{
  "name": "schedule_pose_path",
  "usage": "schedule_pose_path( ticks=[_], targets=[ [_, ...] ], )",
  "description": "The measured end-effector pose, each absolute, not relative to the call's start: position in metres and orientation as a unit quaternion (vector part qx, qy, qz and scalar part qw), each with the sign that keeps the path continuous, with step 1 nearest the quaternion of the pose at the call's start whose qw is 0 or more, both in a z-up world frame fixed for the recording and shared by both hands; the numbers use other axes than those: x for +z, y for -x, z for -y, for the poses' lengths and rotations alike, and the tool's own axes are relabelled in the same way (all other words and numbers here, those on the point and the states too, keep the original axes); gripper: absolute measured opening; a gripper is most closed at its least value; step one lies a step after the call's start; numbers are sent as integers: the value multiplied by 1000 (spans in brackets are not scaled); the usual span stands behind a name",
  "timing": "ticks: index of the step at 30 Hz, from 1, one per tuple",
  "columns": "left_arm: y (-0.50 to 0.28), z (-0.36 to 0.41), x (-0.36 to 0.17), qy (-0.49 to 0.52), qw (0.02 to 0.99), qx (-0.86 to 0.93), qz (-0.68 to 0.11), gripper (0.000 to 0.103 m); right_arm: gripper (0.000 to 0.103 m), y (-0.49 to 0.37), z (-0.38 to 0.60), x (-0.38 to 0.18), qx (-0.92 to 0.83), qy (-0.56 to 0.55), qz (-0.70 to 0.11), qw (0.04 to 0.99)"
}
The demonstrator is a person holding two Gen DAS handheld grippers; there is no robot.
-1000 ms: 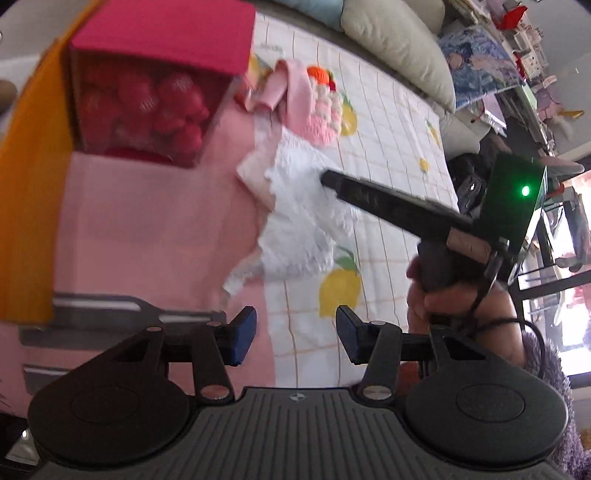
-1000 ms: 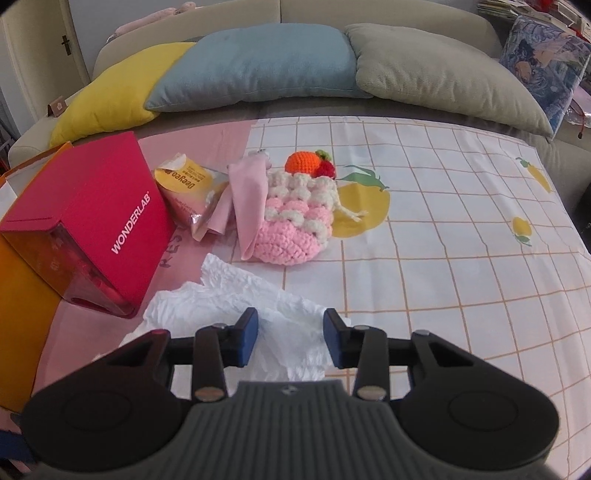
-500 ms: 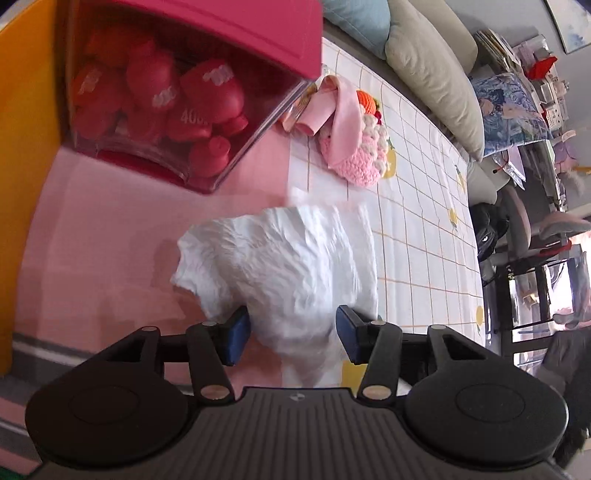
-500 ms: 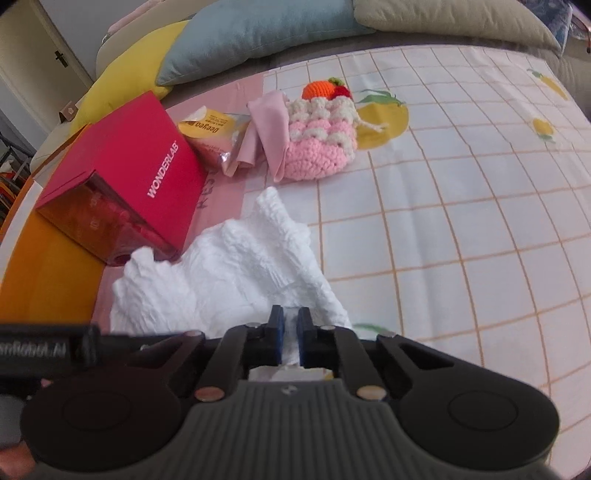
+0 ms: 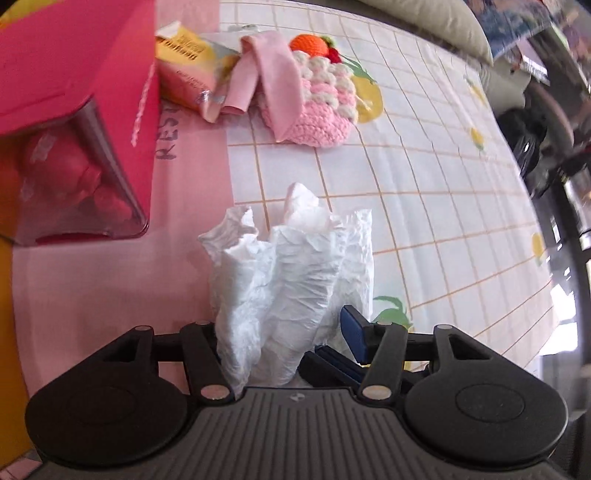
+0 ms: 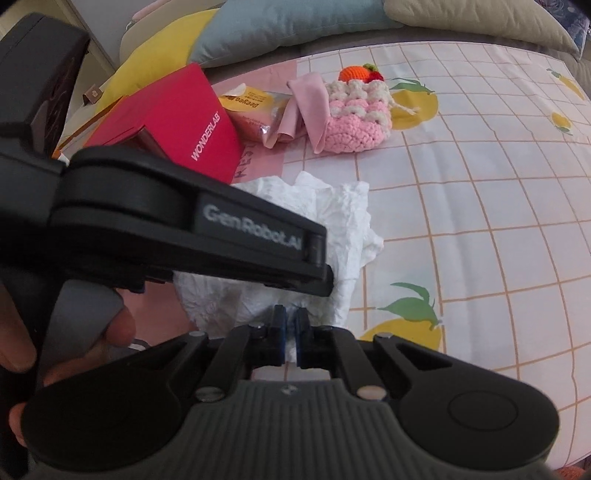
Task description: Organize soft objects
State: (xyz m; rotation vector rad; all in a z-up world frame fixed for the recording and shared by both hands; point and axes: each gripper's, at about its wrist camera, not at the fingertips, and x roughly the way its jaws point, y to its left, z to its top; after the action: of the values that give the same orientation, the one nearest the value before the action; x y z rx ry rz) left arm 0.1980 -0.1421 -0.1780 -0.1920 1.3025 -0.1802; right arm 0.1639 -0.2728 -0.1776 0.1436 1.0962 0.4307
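A crumpled white tissue (image 5: 291, 273) lies on the bed, bunched up between my two grippers; it also shows in the right wrist view (image 6: 332, 229). My left gripper (image 5: 284, 339) is open with the tissue standing between its fingers. My right gripper (image 6: 290, 332) is shut on the tissue's near edge, and its blue fingertips (image 5: 332, 363) show low in the left wrist view. The left gripper's body (image 6: 184, 229) crosses the right wrist view over the tissue. A pink crocheted cake pouch (image 5: 317, 99) with a pink cloth (image 5: 269, 85) draped on it lies farther back.
A red WONDERLAB box (image 6: 184, 125) with a clear end stands at the left. A yellow snack packet (image 5: 188, 70) lies beside it. Pillows (image 6: 295, 29) line the back of the bed. The checked sheet (image 5: 443, 192) with lemon prints spreads to the right.
My right gripper closed on the tissue's edge and stays shut. My left gripper moved in over the tissue, which has gone from spread flat to bunched upright between its fingers.
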Motion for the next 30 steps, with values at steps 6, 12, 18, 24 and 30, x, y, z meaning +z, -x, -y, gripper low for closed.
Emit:
schedule_pose_path(
  ticks=[6, 12, 18, 24, 30],
  targets=[
    [-187, 160, -176, 15, 802, -99, -590, 42, 1, -165, 274, -177, 206, -71, -516, 828],
    [-180, 140, -174, 37, 809, -119, -575, 21, 11, -165, 277, -166, 199, -54, -518, 830],
    [-168, 106, -148, 61, 823, -107, -555, 20, 20, -172, 295, -150, 152, -26, -498, 854],
    [-168, 82, -127, 71, 816, -91, -566, 20, 20, -220, 262, -134, 216, 22, -427, 878],
    [-172, 69, -127, 113, 800, -76, -584, 21, 20, -276, 202, -146, 276, 90, -409, 865]
  ],
)
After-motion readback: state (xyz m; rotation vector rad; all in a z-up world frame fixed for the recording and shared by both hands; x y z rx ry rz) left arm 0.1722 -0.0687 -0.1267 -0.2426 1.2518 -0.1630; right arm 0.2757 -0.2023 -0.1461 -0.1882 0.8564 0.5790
